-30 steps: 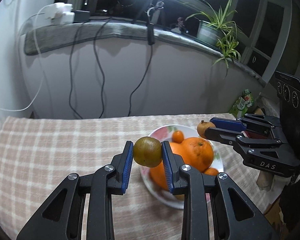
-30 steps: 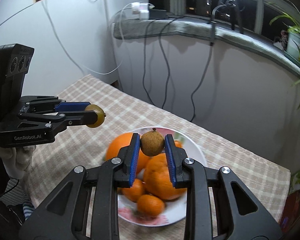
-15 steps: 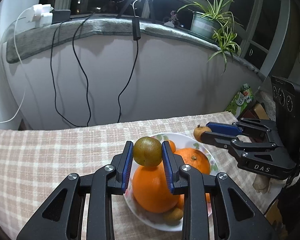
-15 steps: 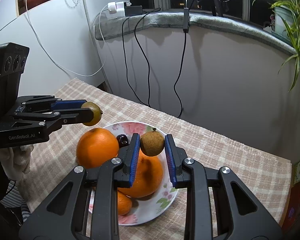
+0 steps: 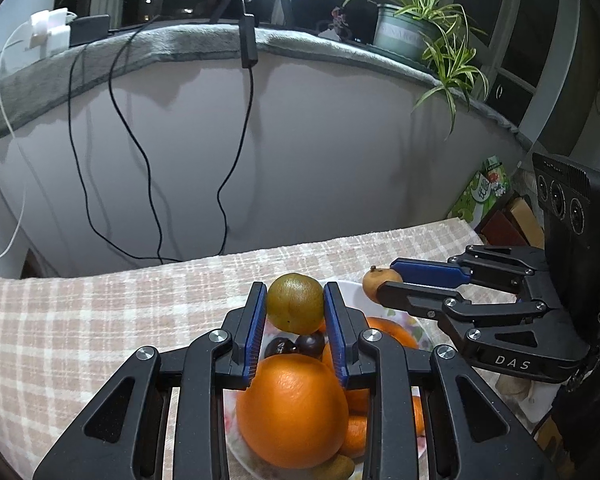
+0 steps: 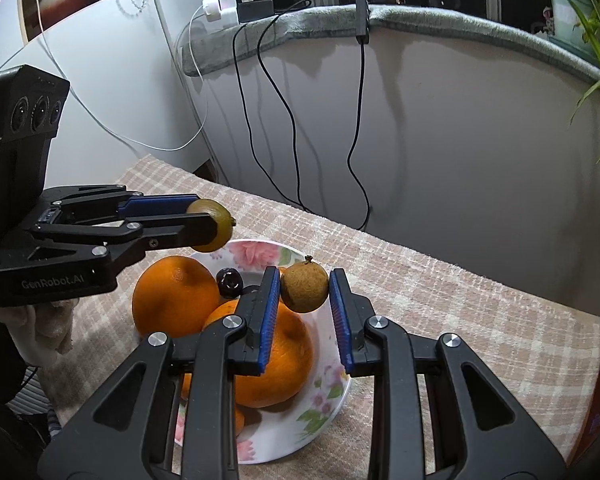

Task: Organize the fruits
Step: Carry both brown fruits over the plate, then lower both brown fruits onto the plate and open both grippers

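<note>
My left gripper (image 5: 296, 312) is shut on a greenish round fruit (image 5: 295, 303) and holds it above the floral plate (image 5: 422, 326). It shows from the side in the right wrist view (image 6: 214, 230). My right gripper (image 6: 305, 294) is shut on a small brown fruit (image 6: 304, 286), also above the plate (image 6: 332, 396); in the left wrist view that fruit (image 5: 376, 280) sits at its fingertips. The plate holds large oranges (image 6: 175, 294), smaller oranges and dark cherries (image 6: 230, 280).
The plate stands on a checked tablecloth (image 5: 80, 328) against a white wall with hanging black cables (image 5: 232, 168). A grey ledge (image 5: 180, 46) carries chargers and a potted plant (image 5: 412, 32). A green carton (image 5: 486, 192) stands beyond the table's right end.
Both grippers have risen and tilted with their fruits still held. The plate and oranges now sit closer beneath them, and cherries have come into view.
</note>
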Action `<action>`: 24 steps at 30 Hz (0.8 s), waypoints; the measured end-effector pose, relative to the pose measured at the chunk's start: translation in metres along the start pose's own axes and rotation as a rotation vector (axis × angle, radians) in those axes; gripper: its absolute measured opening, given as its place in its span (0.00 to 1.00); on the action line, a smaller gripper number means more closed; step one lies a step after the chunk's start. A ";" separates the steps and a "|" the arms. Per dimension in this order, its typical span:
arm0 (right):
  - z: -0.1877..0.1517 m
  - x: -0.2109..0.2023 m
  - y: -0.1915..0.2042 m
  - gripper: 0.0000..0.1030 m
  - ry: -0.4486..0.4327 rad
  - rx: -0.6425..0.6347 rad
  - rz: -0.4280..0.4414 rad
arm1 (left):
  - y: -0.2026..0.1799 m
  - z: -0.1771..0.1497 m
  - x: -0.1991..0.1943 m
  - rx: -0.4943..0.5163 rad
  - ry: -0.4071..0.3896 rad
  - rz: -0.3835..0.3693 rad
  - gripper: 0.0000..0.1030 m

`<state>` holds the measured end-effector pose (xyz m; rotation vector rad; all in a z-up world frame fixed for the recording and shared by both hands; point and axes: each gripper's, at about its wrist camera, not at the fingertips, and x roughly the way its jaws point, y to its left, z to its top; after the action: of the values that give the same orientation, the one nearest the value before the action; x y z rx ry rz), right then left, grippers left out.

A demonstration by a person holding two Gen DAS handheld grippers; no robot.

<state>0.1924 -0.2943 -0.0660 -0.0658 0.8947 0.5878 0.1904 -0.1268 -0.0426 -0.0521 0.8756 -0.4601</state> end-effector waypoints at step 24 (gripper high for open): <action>-0.002 0.006 -0.005 0.26 0.012 0.032 0.049 | -0.001 -0.002 0.006 0.004 0.021 0.001 0.27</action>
<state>0.1964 -0.2968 -0.0725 -0.0189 0.9189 0.6191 0.1924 -0.1298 -0.0480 -0.0437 0.8955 -0.4622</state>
